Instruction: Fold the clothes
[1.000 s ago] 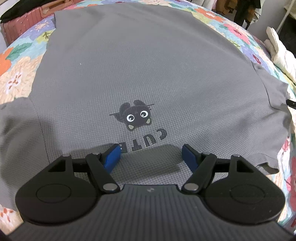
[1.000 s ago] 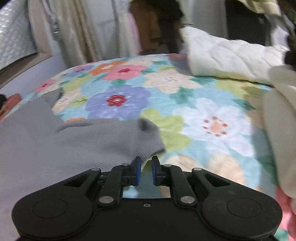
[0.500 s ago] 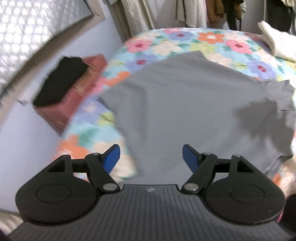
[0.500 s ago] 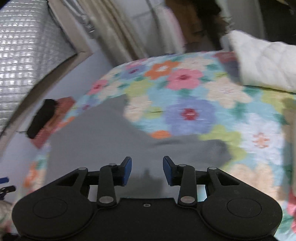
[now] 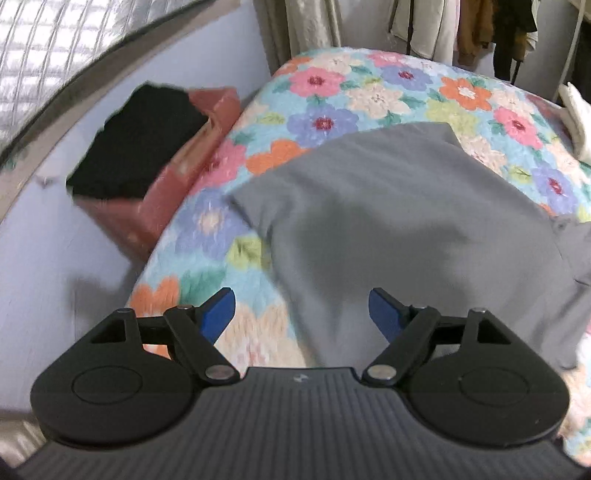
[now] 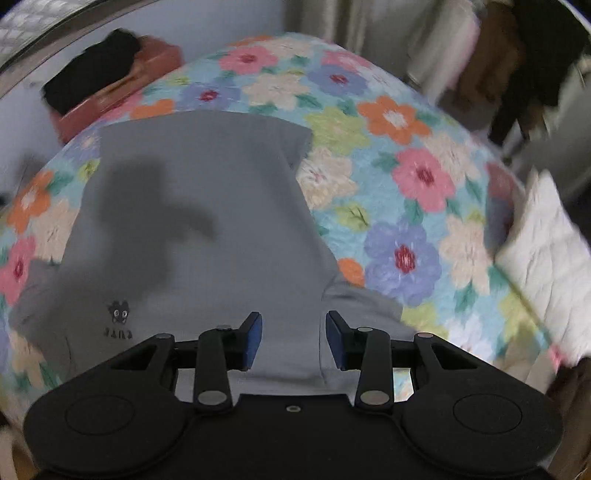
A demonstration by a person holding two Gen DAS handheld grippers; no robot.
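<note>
A grey T-shirt (image 5: 399,221) lies spread flat on a floral bedspread (image 5: 332,96). In the right wrist view the shirt (image 6: 207,221) shows a small black cartoon print (image 6: 118,314) near its left side. My left gripper (image 5: 302,310) is open and empty, raised above the shirt's left edge. My right gripper (image 6: 294,339) is open and empty, raised above the shirt near its right sleeve (image 6: 365,306).
A pink suitcase (image 5: 184,147) with a black garment (image 5: 136,151) on it stands left of the bed by the wall. A white quilted blanket (image 6: 546,243) lies at the bed's right. Clothes hang behind the bed (image 5: 472,29).
Both grippers have lifted up and back from the shirt. The right gripper, nearly shut a second ago, has opened. The left view has swung to the shirt's left side.
</note>
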